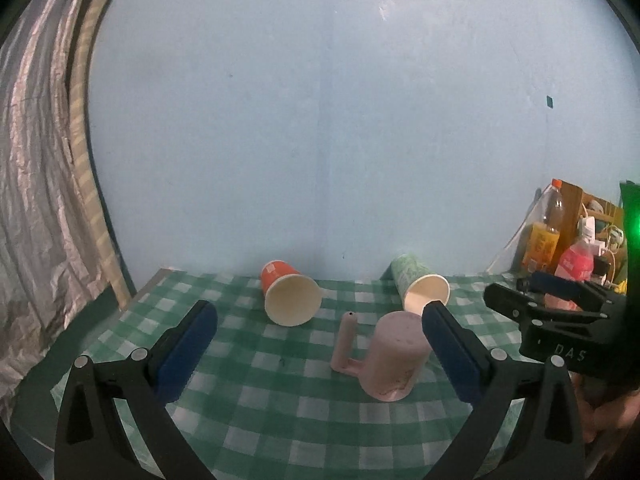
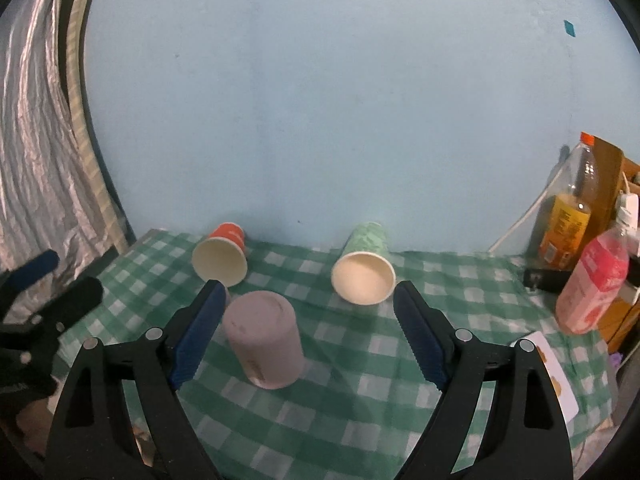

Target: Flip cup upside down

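A pink plastic mug (image 1: 390, 356) with a long handle stands upside down on the green checked tablecloth (image 1: 280, 420); it also shows in the right wrist view (image 2: 264, 344). An orange paper cup (image 1: 290, 292) (image 2: 222, 258) and a green paper cup (image 1: 418, 286) (image 2: 364, 270) lie on their sides behind it, mouths toward me. My left gripper (image 1: 320, 348) is open and empty, with the mug just inside its right finger. My right gripper (image 2: 308, 332) is open and empty, with the mug by its left finger. Each gripper shows at the edge of the other's view.
A pale blue wall stands right behind the table. Bottles (image 2: 592, 284) (image 2: 566, 224) and a cardboard box stand at the right edge. A white card (image 2: 556, 376) lies at the front right. A silvery curtain (image 1: 36, 200) hangs at the left.
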Motion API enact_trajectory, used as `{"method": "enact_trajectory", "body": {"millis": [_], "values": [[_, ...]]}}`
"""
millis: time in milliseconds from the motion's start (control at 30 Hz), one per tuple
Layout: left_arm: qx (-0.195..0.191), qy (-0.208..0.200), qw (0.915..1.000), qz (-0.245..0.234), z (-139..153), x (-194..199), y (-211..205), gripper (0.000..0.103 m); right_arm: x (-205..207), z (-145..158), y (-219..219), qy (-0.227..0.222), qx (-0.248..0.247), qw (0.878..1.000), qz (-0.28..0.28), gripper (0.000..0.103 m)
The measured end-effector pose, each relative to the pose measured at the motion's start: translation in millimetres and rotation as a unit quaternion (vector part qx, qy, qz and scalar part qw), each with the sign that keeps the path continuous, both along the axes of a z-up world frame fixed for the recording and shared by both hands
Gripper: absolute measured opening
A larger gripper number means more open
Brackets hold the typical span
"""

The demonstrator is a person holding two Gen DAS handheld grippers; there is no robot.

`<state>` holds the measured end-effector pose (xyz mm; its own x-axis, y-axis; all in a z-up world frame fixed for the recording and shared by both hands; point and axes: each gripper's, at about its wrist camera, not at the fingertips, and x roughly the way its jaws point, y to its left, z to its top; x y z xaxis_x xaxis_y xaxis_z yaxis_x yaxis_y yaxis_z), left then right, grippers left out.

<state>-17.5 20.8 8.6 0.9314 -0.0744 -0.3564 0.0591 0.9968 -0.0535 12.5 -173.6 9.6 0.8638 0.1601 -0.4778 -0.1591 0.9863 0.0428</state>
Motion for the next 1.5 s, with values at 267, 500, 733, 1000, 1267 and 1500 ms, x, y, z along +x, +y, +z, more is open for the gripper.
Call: {"method": "enact_trajectory", "body": {"millis": [267, 500, 733, 1000, 1267, 1500], "values": [[-0.011, -0.019, 0.9995, 0.023, -2, -13, 9, 0.103, -4, -9, -7, 0.000, -0.004, 1.000, -0.012, 0.085], [0.003, -0.008, 0.9990, 0.045, 0, -11, 9, 0.103, -3, -12, -6, 0.008, -0.002, 1.000, -0.009, 0.085], [-0.007, 0.001, 0.9985, 0.054, 1, -9, 13, 0.103, -3, -14, -6, 0.012, 0.002, 1.000, -0.008, 0.085], [-0.005, 0.007, 0.9984, 0.056, -1, -7, 14, 0.103, -1, -15, -7, 0.016, 0.004, 1.000, -0.009, 0.085], [-0.006, 0.018, 0.9984, 0.052, -5, -4, 14, 0.103, 0, -17, -5, 0.021, 0.000, 1.000, -0.006, 0.085], [0.002, 0.024, 0.9984, 0.051, -8, -2, 14, 0.103, 0, -19, -4, 0.023, 0.002, 1.000, -0.009, 0.085]]}}
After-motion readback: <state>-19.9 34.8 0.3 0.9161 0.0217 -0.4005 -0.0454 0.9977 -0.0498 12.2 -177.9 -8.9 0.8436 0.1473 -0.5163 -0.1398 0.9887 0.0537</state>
